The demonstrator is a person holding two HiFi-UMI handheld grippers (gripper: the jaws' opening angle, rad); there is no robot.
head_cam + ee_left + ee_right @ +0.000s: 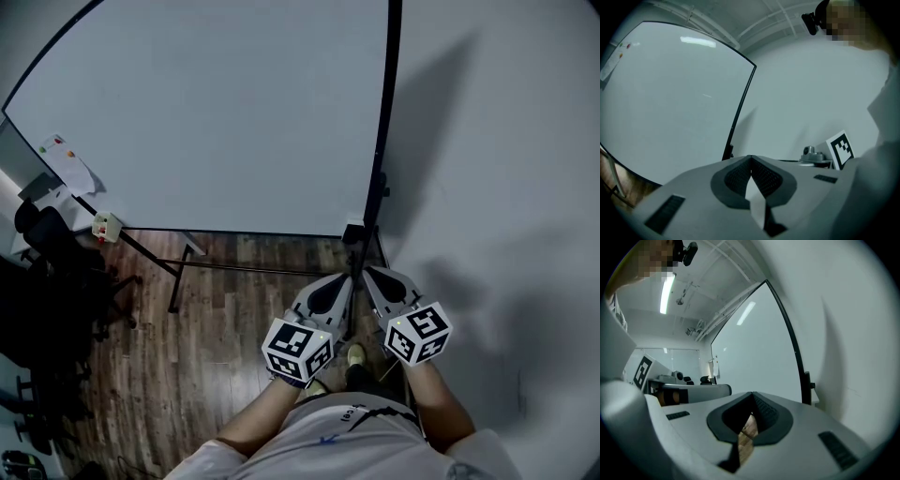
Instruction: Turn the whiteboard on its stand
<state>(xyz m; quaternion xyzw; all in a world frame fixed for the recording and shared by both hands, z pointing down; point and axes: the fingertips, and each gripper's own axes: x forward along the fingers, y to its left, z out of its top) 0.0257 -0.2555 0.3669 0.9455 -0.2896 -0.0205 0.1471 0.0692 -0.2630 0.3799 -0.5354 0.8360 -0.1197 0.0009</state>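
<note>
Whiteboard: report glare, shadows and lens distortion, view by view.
Head view: whiteboard evenly lit, no glare, its frame bowed by the lens, a soft shadow on the wall. Left gripper view: ceiling-light reflections near the board's top, edge curved. Right gripper view: one reflected streak; ceiling light bright.

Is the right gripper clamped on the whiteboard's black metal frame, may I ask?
No; the right gripper has shut, empty jaws, the frame beyond them.

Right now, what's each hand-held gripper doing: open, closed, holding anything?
Left hand-held gripper: closed, holding nothing.
Right hand-held gripper: closed, holding nothing.
</note>
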